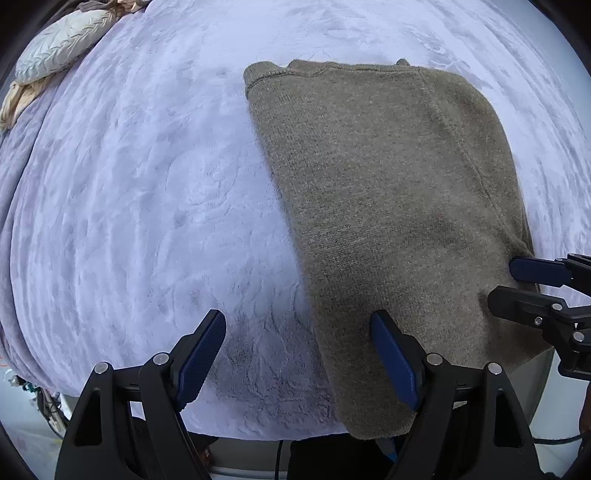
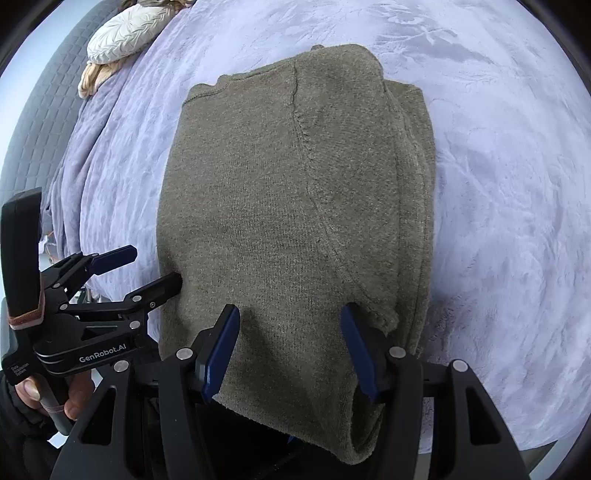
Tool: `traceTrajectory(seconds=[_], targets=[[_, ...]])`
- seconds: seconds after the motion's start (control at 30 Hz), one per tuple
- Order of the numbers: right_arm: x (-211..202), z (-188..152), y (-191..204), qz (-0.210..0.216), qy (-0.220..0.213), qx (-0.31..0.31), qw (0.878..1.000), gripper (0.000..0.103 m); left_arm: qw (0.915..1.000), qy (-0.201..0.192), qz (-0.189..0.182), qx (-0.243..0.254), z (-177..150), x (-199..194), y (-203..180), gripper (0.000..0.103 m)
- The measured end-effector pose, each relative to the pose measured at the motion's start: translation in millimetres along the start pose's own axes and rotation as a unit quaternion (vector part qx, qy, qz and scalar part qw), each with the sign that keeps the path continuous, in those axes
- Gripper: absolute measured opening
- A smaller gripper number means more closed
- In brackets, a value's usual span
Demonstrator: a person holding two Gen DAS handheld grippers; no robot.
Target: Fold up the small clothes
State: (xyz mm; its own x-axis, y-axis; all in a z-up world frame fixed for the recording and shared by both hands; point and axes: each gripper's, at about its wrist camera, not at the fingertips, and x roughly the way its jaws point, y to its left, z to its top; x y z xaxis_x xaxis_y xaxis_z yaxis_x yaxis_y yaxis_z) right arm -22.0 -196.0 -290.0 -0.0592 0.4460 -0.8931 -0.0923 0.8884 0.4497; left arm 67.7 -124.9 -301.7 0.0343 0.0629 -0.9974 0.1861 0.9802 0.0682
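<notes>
Across both wrist views, a pale lavender plush blanket [image 1: 129,206] covers the bed and forms my working surface. On it lies the olive-brown knit sweater [image 2: 266,206], folded lengthwise into a long stack, with its ribbed neckline at the far end and its near end draped over the edge of the bed closest to me. A raised seam runs diagonally down the top layer, and on the sweater's right side the edges of the lower layers show stepped beneath the top one. At the far left corner of the bed rests a quilted cream pillow [image 2: 129,33] with a tan cloth bunched under it, and in the right wrist view a grey quilted panel stands beside the bed on the far left. My left gripper [image 1: 299,354] is released, jaws spread wide: its right finger [image 1: 395,362] sits over the sweater's near left edge, and its left finger is over bare blanket; whether either finger touches is not clear. My right gripper [image 2: 291,350] is likewise released, jaws spread wide, both blue pads [image 2: 218,354] positioned over the near end of the sweater and grasping nothing. In the right wrist view, my left hand [image 2: 55,398] wraps the handle of the left tool, and that tool's fingertips sit just beside the sweater's left edge.
</notes>
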Motion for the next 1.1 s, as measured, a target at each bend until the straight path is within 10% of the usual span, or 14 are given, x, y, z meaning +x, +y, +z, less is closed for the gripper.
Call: traceTrajectory(seconds=[0.63, 1.1], targets=[[-70.4, 20.2, 89.9, -0.197, -0.055, -0.136, 0.969, 0.078, 0.9921, -0.106, 0.008, 0.067, -26.5, -107.7, -34.1, 0.082], [-105.5, 0.8, 84.9, -0.207, -0.042, -0.204, 0.956, 0.079, 0.9950, -0.068, -0.057, -0.046, -44.6, -119.4, -36.0, 0.082]])
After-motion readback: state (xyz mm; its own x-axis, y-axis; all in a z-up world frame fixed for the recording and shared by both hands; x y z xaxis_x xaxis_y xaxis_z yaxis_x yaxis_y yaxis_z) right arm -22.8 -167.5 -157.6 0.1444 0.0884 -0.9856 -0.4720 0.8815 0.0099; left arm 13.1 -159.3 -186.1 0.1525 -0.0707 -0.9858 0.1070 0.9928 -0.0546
